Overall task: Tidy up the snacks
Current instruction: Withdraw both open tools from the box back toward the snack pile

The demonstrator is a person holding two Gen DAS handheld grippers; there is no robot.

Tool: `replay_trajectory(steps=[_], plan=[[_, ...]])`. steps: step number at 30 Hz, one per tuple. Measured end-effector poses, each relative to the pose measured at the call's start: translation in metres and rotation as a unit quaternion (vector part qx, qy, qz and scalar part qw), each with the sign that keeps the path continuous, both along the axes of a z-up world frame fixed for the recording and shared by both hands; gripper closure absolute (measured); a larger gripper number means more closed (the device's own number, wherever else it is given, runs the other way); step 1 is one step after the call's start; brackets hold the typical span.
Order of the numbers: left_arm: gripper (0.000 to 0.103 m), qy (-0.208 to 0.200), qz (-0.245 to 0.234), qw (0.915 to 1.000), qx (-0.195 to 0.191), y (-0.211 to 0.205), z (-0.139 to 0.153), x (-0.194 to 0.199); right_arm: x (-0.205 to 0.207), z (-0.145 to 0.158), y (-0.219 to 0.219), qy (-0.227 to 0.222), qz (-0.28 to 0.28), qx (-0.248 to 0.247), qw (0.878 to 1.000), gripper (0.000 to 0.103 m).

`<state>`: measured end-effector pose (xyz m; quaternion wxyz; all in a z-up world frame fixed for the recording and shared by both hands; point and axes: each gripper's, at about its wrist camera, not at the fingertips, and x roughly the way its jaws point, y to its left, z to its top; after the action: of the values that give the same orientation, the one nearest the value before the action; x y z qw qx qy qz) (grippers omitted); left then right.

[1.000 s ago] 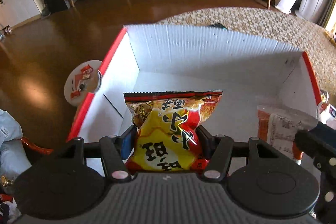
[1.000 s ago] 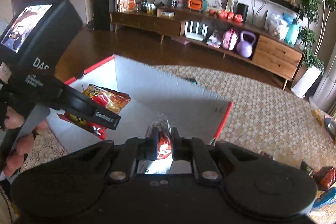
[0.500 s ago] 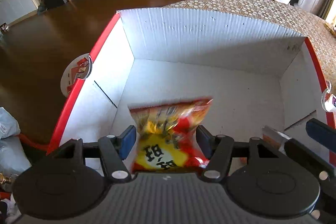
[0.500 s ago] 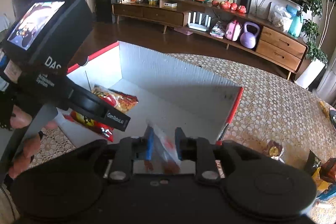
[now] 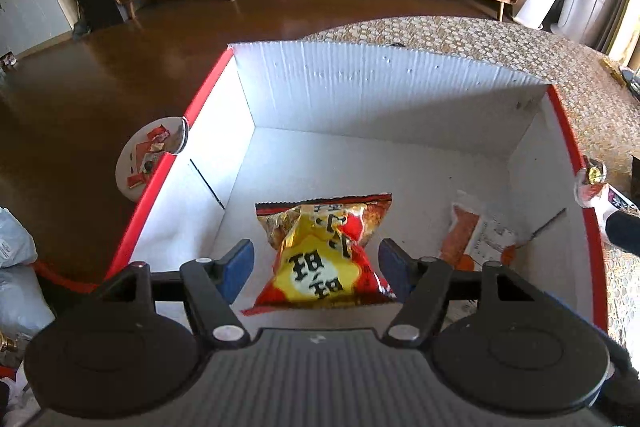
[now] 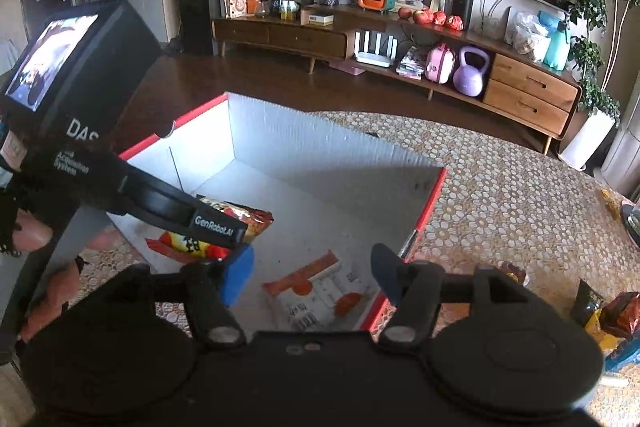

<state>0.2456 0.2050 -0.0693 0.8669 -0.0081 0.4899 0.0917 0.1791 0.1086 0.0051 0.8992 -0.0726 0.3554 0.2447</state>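
A: Left gripper point(image 5: 316, 263) first. Jaws spread wide, both blue pads clear of the red-and-yellow crinkled snack bag point(image 5: 324, 255). Nothing held. Bag sits between the pads, near-left part of the white corrugated box with red rim point(image 5: 384, 95); can't tell if it's fully settled on the box floor.

B: So the release looks done there. Advice?

A: Lift straight up and back, keeping the jaws wide. Don't sweep sideways; the pads sit just beside the bag's edges and would drag it.

B: Right side?

A: Right gripper point(image 6: 312, 273) same story: jaws wide apart, empty. Orange-and-white flat snack packet point(image 6: 320, 291) lies on the box floor, near-right corner, close to the red rim.

B: Clash risk?

A: Yes. From the right wrist view the left gripper's body crosses over the box's near-left side. Withdraw one at a time, I'd say.

B: What's left?

A: Loose wrappers point(image 6: 608, 315) on the patterned worktop point(image 6: 520, 211), right of the box. Likely next pick for the right gripper. Approach low, grab mid-bag, and drop in the bare far half of the box.
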Motion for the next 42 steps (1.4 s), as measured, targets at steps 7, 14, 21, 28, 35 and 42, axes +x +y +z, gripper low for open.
replay_trajectory(steps=[7, 14, 21, 28, 35, 42], plan=[[0.035, -0.029, -0.008, 0.9995, -0.006, -0.011, 0.022, -0.020, -0.018, 0.018, -0.014, -0.024, -0.004, 0.014, 1.000, 0.030], [0.035, -0.056, -0.021, 0.9980, -0.017, -0.031, 0.045, -0.040, -0.030, 0.031, -0.035, -0.043, -0.023, 0.028, 0.998, 0.027], [0.030, -0.086, -0.044, 0.9951, -0.019, -0.053, 0.064, -0.061, -0.046, 0.044, -0.058, -0.060, -0.033, 0.042, 0.997, 0.021], [0.030, -0.114, -0.062, 0.9910, -0.031, -0.074, 0.080, -0.082, -0.062, 0.055, -0.091, -0.062, -0.049, 0.072, 0.994, 0.015], [0.024, -0.141, -0.075, 0.9863, -0.042, -0.096, 0.090, -0.102, -0.083, 0.061, -0.122, -0.066, -0.061, 0.095, 0.991, 0.004], [0.024, -0.160, -0.092, 0.9819, -0.043, -0.128, 0.093, -0.118, -0.101, 0.062, -0.156, -0.076, -0.069, 0.108, 0.989, 0.000]])
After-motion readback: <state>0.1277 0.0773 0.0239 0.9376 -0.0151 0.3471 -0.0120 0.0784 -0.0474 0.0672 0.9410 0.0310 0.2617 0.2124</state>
